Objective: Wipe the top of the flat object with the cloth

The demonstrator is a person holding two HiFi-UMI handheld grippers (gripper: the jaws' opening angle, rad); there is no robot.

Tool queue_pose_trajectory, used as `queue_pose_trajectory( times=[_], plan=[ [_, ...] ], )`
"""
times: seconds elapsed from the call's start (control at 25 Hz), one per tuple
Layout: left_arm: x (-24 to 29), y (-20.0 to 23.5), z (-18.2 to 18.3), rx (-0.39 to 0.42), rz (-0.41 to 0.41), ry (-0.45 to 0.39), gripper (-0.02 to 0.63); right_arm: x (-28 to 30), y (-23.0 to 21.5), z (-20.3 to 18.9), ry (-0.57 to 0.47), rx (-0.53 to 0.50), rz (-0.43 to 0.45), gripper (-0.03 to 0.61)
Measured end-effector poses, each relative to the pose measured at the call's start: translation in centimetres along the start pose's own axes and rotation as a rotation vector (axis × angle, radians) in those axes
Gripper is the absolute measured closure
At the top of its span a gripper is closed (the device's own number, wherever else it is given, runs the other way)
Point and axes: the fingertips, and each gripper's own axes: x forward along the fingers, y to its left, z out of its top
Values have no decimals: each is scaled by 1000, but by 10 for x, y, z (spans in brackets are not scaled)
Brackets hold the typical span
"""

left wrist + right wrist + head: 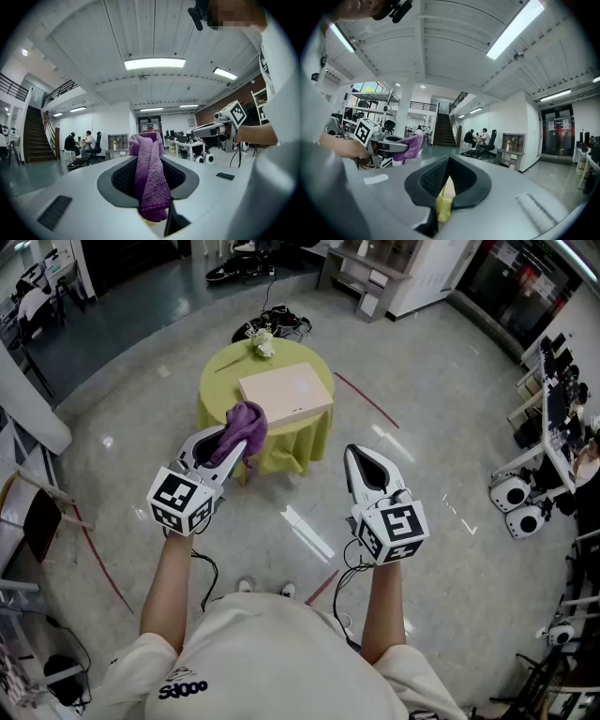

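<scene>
A flat beige board [286, 393] lies on a small round table with a yellow-green cloth cover [217, 381], ahead of me on the floor. My left gripper [232, 448] is shut on a purple cloth [246, 423], held in the air short of the table's near edge. In the left gripper view the cloth [150, 173] hangs folded between the jaws. My right gripper [361, 455] is shut with nothing in it, to the right of the table and lower. From the right gripper view [448, 161] the left gripper [386, 145] and its cloth [408, 143] show at the left.
A small bunch of flowers [262, 343] sits at the table's far edge. Cables [272, 322] lie on the floor behind it, and red tape lines [367, 401] cross the floor. White robot bases [514, 495] stand at the right, a chair [37, 521] at the left.
</scene>
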Motion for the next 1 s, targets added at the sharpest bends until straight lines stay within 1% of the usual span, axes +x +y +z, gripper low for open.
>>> queue_pose_trajectory(
  times=[0.2, 0.32, 0.4, 0.48, 0.56, 0.68, 0.8, 1.0],
  plan=[
    [6, -2, 6, 47, 51, -30, 494, -6, -13, 6, -44, 30, 7, 571],
    [11, -6, 6, 19, 55, -38, 494, -10, -24, 6, -43, 5, -1, 571],
    [13, -10, 5, 1, 60, -32, 494, -11, -29, 4, -39, -4, 8, 571],
    [13, -17, 4, -3, 67, -22, 492, -13, -35, 1, -44, 25, 17, 569],
    [13, -26, 1, -7, 71, -15, 492, -15, -41, -4, -61, 88, 30, 569],
    [18, -31, -4, -13, 85, 7, 492, -11, -45, -8, -64, 155, 77, 569],
    [28, -29, -9, -19, 92, 25, 492, -4, -50, -13, -53, 149, 91, 569],
    [54, -6, -19, -22, 95, 34, 492, 25, -64, -26, -38, 155, 93, 569]
  ],
)
